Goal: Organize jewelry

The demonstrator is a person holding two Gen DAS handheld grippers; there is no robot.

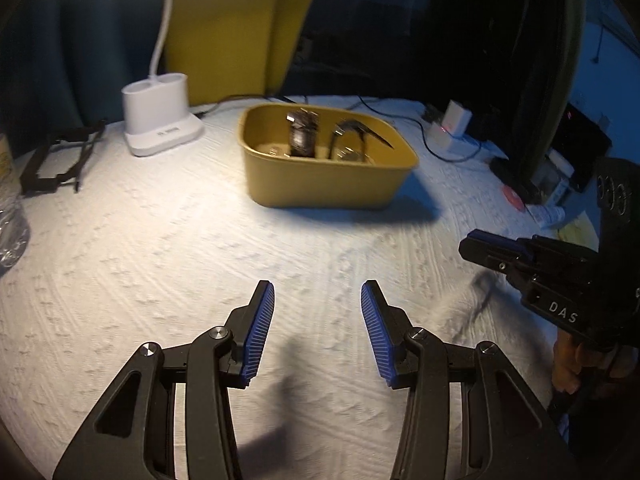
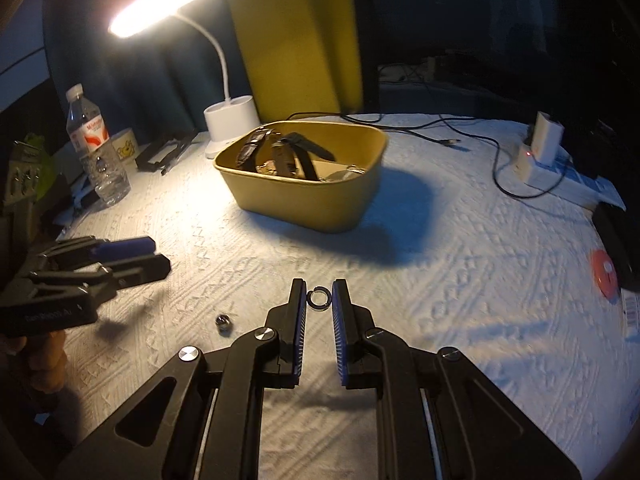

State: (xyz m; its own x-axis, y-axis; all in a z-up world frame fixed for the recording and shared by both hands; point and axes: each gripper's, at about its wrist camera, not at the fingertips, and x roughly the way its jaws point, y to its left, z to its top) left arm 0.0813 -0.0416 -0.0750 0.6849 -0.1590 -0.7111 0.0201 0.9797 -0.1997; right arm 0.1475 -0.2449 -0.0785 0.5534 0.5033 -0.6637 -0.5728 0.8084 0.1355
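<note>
A yellow tub stands on the white cloth and holds watches and other small pieces. My right gripper has its jaws closed onto a small dark ring held between the fingertips just above the cloth. A second small metal ring lies on the cloth to its left. My left gripper is open and empty, low over the cloth in front of the tub. The right gripper also shows in the left wrist view, and the left gripper in the right wrist view.
A lit white desk lamp stands behind the tub. A water bottle, a cup and a black frame sit at the left. Cables and a white charger lie at the right, with a red disc near the edge.
</note>
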